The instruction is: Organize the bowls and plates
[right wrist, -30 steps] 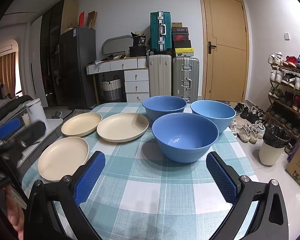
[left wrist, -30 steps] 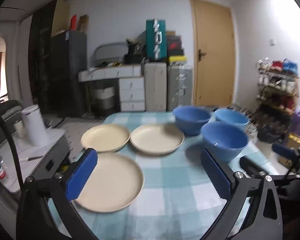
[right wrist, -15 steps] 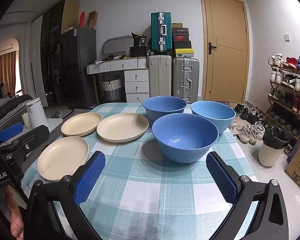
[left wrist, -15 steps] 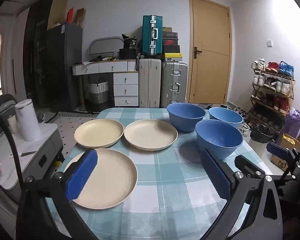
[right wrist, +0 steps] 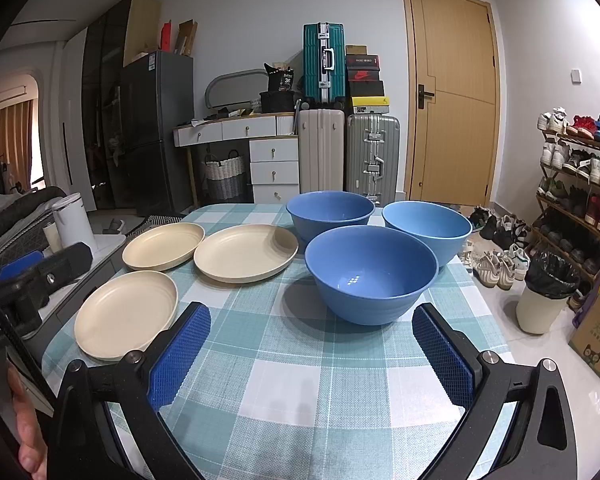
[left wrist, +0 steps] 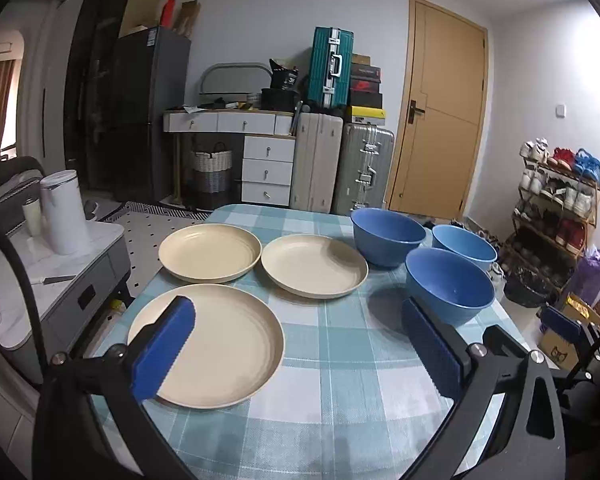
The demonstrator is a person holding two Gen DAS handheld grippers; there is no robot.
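Note:
Three cream plates lie separately on the checked tablecloth [left wrist: 340,360]: a near one [left wrist: 220,352] [right wrist: 126,314], a far left one [left wrist: 210,252] [right wrist: 162,246] and a middle one [left wrist: 314,266] [right wrist: 246,252]. Three blue bowls stand to their right: a near one [left wrist: 450,284] [right wrist: 372,274], a far left one [left wrist: 388,232] [right wrist: 330,212] and a far right one [left wrist: 464,242] [right wrist: 426,224]. My left gripper [left wrist: 298,354] is open and empty above the near plate's right side. My right gripper [right wrist: 310,358] is open and empty, in front of the near bowl.
A grey side cabinet [left wrist: 60,280] with a white kettle [left wrist: 64,212] stands left of the table. A shoe rack [right wrist: 576,184], a bin [right wrist: 548,292] and loose shoes [right wrist: 496,264] are on the right. Suitcases [right wrist: 348,156] and drawers stand at the back wall.
The left gripper has shifted left and steadied, so the plates and bowls sit further right in its view. The right gripper has held still.

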